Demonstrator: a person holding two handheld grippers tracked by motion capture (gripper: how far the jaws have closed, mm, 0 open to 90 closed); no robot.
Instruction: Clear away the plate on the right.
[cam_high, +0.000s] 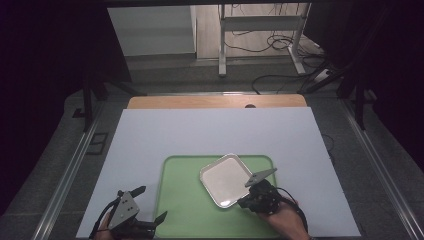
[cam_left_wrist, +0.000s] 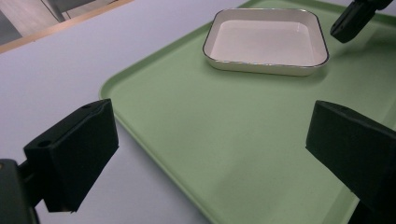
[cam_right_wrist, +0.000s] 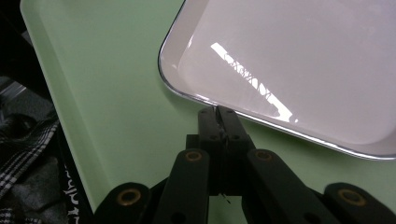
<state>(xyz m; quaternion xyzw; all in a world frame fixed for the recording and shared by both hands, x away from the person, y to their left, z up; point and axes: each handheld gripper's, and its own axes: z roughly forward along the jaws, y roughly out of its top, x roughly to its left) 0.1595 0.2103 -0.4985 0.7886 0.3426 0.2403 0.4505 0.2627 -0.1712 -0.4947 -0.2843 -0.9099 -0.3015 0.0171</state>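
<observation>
A white square plate (cam_high: 225, 179) with a thin dark rim lies on a green tray (cam_high: 185, 210), toward its far right. My right gripper (cam_high: 245, 200) sits at the plate's near right edge. In the right gripper view its jaws are pressed together at the plate (cam_right_wrist: 299, 60) rim, so the gripper (cam_right_wrist: 218, 112) is shut on that edge. My left gripper (cam_high: 151, 204) rests at the tray's near left corner. Its jaws stand wide apart over the tray (cam_left_wrist: 224, 140), and the gripper (cam_left_wrist: 210, 140) is open and holds nothing. The plate (cam_left_wrist: 266, 42) lies farther off.
The tray sits near the front edge of a white table top (cam_high: 210, 132). A wooden strip (cam_high: 215, 101) runs along the far edge. Beyond it are a floor, desk legs and cables. A checked sleeve (cam_right_wrist: 18, 154) is at the lower left.
</observation>
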